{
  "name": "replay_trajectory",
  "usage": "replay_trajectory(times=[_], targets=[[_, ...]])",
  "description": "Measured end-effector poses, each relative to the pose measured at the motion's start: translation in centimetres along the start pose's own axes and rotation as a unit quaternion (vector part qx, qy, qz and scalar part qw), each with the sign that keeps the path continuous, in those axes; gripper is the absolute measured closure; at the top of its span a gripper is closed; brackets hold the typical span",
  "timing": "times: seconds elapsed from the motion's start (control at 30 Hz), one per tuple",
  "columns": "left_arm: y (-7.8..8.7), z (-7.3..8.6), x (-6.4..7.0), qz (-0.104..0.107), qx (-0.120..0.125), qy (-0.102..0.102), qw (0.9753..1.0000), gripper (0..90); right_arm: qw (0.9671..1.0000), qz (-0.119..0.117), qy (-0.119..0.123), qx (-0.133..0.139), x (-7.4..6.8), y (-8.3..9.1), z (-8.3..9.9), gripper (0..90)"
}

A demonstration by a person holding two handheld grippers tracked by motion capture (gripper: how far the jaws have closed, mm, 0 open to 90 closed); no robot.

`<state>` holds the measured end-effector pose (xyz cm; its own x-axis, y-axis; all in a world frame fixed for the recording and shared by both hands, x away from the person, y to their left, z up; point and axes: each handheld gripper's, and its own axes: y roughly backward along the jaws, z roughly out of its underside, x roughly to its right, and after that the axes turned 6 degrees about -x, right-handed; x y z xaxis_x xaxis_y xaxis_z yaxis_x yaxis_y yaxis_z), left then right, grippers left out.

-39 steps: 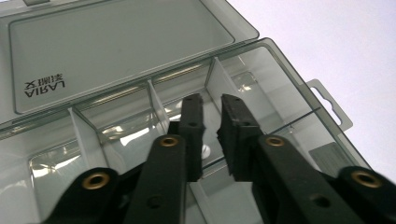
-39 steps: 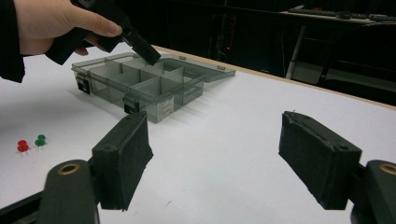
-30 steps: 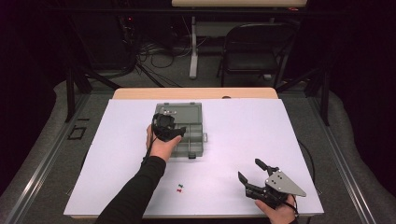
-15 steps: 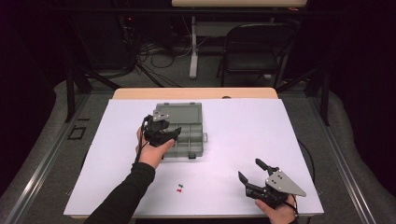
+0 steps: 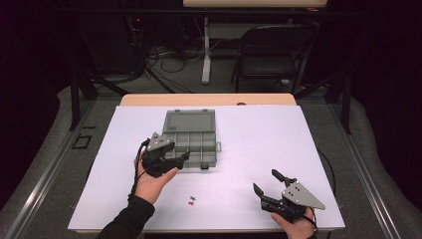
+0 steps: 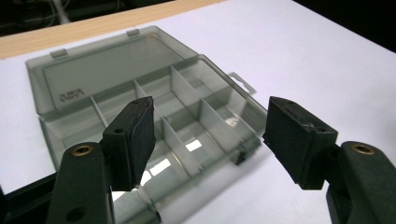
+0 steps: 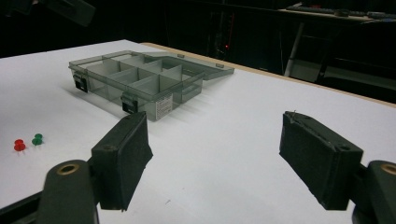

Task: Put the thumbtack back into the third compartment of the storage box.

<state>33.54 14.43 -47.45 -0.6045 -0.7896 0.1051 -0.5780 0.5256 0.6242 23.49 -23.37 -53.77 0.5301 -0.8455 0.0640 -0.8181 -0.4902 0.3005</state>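
A smoky grey compartment box [image 5: 195, 142] lies open on the white table, its lid flat behind it. Its several compartments look empty in the left gripper view [image 6: 187, 112] and in the right gripper view [image 7: 135, 77]. My left gripper [image 5: 180, 160] hovers at the box's front left corner, open, with nothing between its jaws [image 6: 210, 135]. A red push pin [image 5: 190, 203] and a green push pin [image 5: 193, 198] lie in front of the box, also seen at the left of the right gripper view as red pin [image 7: 19, 145] and green pin [image 7: 37, 138]. My right gripper [image 5: 264, 180] rests open near the front right edge [image 7: 215, 154].
The white sheet [image 5: 259, 134] covers the table; a wooden edge [image 5: 209, 99] shows at the back. Beyond stand a dark chair [image 5: 271, 55], a table leg and cables on the floor.
My left gripper has drawn back from over the box toward the person, and now sits at the box's front left corner. The right gripper has stayed put.
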Motion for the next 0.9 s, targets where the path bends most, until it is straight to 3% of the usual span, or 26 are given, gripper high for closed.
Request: replay_trajectory(times=[0.2, 0.4, 0.63, 0.7, 0.9], targets=[[1.1, 2.0, 0.8, 0.010, 0.006, 0.007, 0.9999, 33.7, 1.0000, 0.001, 0.000, 0.001, -0.1, 0.0, 0.0, 23.4], [1.5, 4.0, 1.9, 0.011, -0.002, -0.010, 0.9999, 35.4, 1.0000, 0.000, 0.000, 0.001, -0.1, 0.0, 0.0, 23.4], [1.9, 6.0, 2.4, 0.026, 0.001, -0.013, 0.9996, 40.7, 1.0000, 0.002, 0.000, 0.000, -0.1, 0.1, 0.0, 23.4], [2.0, 7.2, 2.4, 0.038, -0.005, -0.013, 0.9992, 43.7, 1.0000, 0.001, 0.000, 0.001, -0.1, 0.0, 0.0, 23.5], [1.9, 8.8, 2.7, 0.050, -0.021, -0.013, 0.9984, 47.5, 1.0000, 0.000, 0.002, 0.001, -0.2, 0.0, -0.1, 23.5]])
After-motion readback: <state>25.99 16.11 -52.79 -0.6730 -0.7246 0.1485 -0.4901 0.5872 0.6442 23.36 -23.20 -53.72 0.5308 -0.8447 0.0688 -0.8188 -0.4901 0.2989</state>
